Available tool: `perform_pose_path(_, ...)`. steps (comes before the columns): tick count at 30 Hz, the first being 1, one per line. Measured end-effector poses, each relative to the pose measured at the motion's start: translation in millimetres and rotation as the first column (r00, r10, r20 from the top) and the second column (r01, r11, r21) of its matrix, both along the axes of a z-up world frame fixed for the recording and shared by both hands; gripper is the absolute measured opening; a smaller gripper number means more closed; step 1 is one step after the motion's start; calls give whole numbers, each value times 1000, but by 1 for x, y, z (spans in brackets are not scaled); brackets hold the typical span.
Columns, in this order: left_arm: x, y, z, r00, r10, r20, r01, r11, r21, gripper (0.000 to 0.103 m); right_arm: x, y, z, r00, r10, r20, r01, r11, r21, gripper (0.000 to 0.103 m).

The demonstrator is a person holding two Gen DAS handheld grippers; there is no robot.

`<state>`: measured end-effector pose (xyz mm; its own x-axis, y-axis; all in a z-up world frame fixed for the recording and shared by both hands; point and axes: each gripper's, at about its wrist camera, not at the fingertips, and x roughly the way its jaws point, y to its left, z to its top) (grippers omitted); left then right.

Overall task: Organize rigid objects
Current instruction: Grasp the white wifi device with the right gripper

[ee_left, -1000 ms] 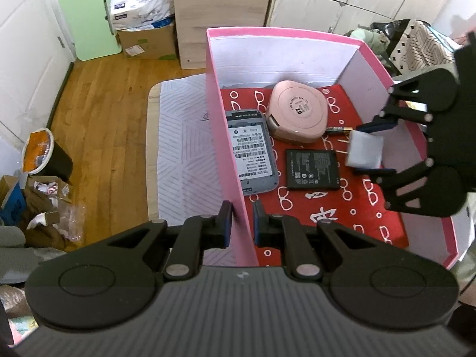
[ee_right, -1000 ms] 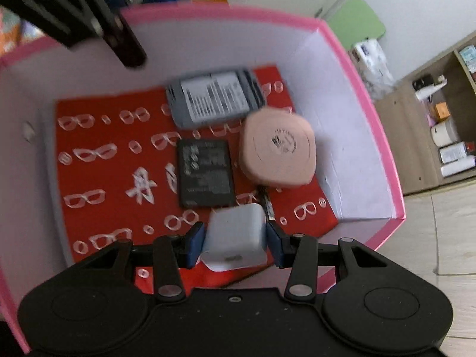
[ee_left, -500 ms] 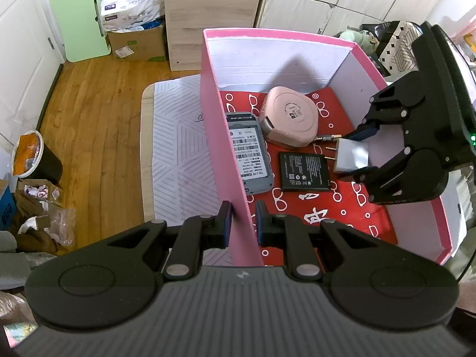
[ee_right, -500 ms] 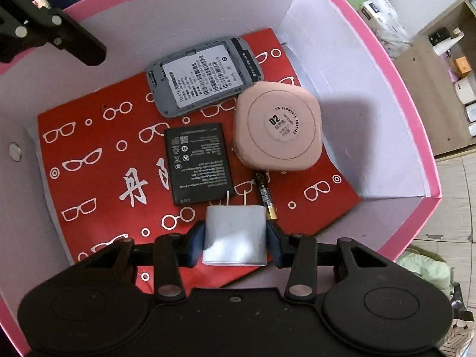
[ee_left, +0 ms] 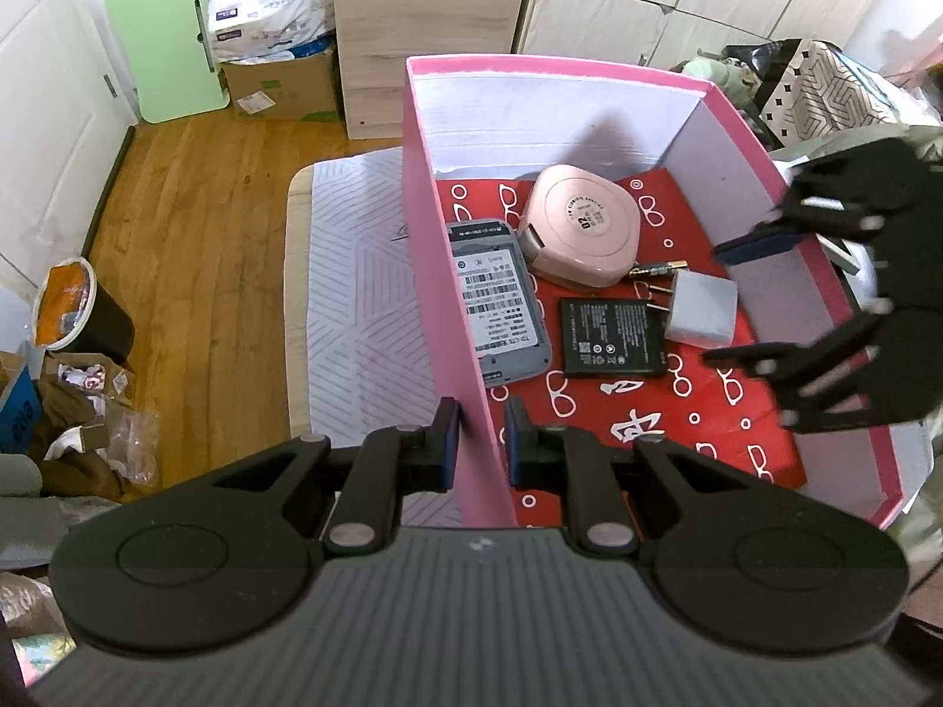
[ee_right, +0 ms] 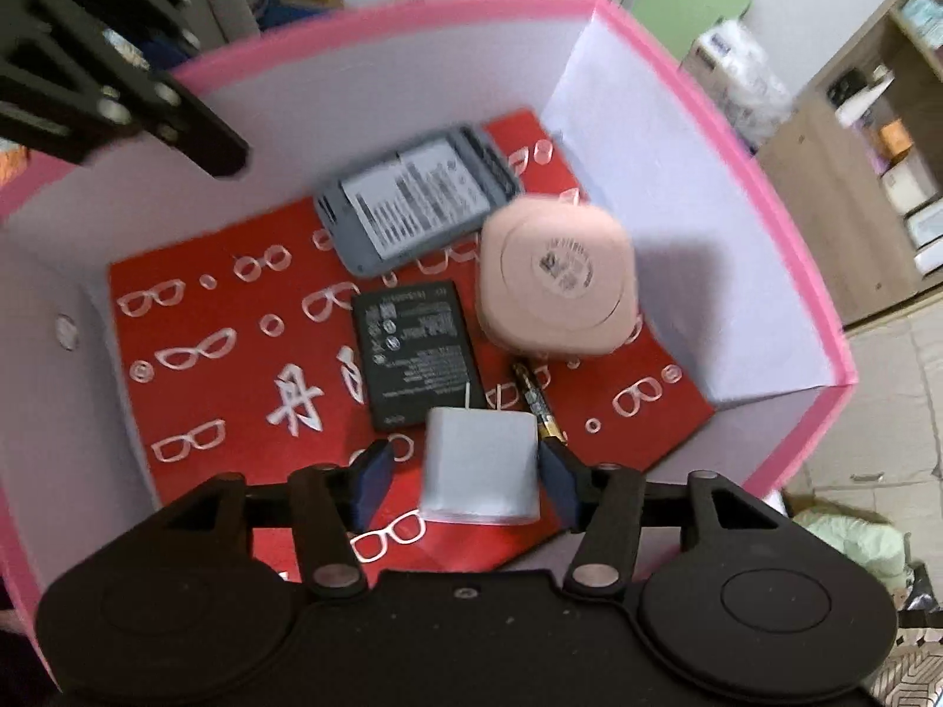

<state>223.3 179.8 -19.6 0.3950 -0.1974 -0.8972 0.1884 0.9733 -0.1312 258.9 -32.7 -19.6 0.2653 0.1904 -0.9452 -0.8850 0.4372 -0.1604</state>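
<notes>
A pink box with a red glasses-print floor holds a grey device, a pink rounded case, a black battery, a small gold plug and a grey-white charger plug. My left gripper is shut on the box's left wall near its front. My right gripper is open, its jaws spread either side of the charger plug, which lies on the box floor. The right gripper also shows in the left wrist view.
The box stands on a white patterned mat over a wooden floor. A wooden drawer unit, a cardboard box and a green board stand behind. A bin and clutter lie at left.
My right gripper lowered the charger plug into the box, then opened and let it go beside the battery. The left gripper has kept its hold on the wall.
</notes>
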Motion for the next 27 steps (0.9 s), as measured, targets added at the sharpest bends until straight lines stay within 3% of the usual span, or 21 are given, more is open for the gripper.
perform_pose_path(3, 0, 1, 0, 1000, 3, -1, -3, 1000, -4, 15, -19, -16, 30, 998, -16, 68, 10, 996, 86, 61)
perform_pose_path(7, 0, 2, 0, 1000, 5, 0, -5, 1000, -7, 15, -36, -48, 66, 981, -154, 116, 125, 967, 222, 62)
perform_pose_path(9, 0, 2, 0, 1000, 4, 1, -4, 1000, -8, 15, -38, -70, 74, 967, -237, 96, 205, 942, 266, 69)
perform_pose_path(13, -1, 0, 0, 1000, 7, 3, -7, 1000, 4, 15, -45, -119, 77, 930, -366, 30, 339, 887, 314, 69)
perform_pose_path(17, -3, 1, 0, 999, 30, 12, -30, 999, -10, 15, -43, -162, 52, 863, -505, 0, 473, 808, 351, 69)
perform_pose_path(22, -4, 0, 1, 999, 42, 7, -42, 999, -6, 15, -40, -200, 3, 743, -666, -64, 639, 678, 363, 69)
perform_pose_path(27, -1, -3, 2, 999, 40, -1, -40, 999, 11, 15, -41, -211, -25, 691, -721, -41, 681, 631, 371, 69)
